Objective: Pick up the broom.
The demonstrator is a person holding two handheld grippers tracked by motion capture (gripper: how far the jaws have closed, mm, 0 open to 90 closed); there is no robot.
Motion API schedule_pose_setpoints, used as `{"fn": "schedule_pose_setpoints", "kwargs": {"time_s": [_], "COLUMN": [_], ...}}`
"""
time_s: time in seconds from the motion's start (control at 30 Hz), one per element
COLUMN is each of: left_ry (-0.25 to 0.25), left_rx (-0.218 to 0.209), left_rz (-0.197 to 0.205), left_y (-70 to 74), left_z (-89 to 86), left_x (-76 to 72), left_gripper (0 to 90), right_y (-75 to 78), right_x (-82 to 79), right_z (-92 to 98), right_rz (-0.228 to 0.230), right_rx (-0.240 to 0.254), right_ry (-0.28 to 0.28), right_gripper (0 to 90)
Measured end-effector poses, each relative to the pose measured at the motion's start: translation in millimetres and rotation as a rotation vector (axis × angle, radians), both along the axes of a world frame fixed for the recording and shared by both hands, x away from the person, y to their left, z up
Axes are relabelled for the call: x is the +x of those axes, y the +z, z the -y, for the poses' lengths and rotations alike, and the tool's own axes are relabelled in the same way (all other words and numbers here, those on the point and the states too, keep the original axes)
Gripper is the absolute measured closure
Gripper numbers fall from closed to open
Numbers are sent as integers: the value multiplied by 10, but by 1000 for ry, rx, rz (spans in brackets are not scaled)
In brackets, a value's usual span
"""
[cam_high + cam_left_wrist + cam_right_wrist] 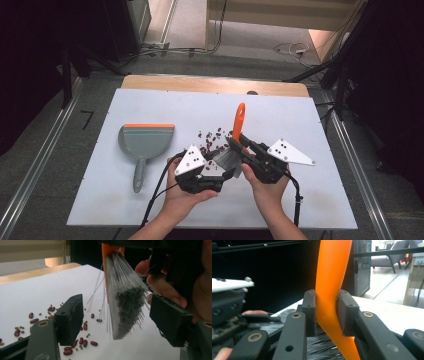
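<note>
I have both hands low at the near middle of the white table, wrists angled in toward each other. My right gripper is clamped on the orange handle of the brush, which slants up and away; my left gripper is spread wide with the grey bristles hanging between its jaws, untouched. Red beans lie scattered just beyond, the dustpan at far left

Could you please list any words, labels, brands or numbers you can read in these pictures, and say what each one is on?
None: no readable text anywhere.
The brush, dustpan and white table are plain.
The grey plates on the left gripper and right gripper bear only black dots.
</note>
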State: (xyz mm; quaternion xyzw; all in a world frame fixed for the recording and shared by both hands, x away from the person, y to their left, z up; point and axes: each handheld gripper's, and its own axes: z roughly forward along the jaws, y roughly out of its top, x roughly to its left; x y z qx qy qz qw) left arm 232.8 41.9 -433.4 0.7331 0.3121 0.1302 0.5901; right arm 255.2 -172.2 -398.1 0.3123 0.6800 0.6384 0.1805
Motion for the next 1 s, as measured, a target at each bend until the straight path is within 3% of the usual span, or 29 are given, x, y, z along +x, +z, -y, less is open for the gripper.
{"fn": "schedule_pose_setpoints", "kwargs": {"time_s": [0.17,0.23,0.3,0.43,0.53,0.57,0.63,0.8,0.83,0.9,1.0], "left_ry": [-16,-15,-9,5,3,-5,-2,-17,-26,-37,-44], "left_rx": [4,2,3,4,2,0,3,31,51,52,44], "left_rz": [-33,-27,-20,-63,-68,-70,-68,-59,-62,-64,-61], "left_y": [-32,-38,-40,-56,-64,-63,-62,-53,-38,-31,-18], "left_z": [42,43,49,39,23,16,15,-7,-28,-68,-116], "left_x": [2,-7,-20,13,19,21,19,28,36,51,66], "left_gripper": [412,490,539,641,688,758,802,850,853,858,861], "right_y": [11,16,15,5,-2,-13,-20,-32,-37,-38,-21], "right_x": [-69,-87,-99,-109,-122,-127,-126,-133,-124,-104,-77], "right_z": [-86,-102,-107,-105,-111,-122,-126,-141,-143,-126,-69], "right_rz": [12,12,14,4,-2,2,3,6,2,-13,-4], "right_rx": [3,5,7,24,23,18,17,8,8,15,39], "right_ry": [20,26,22,20,5,0,-5,-2,4,27,87], "right_gripper": [690,690,690,690,690,690,689,686,683,673,524]}}
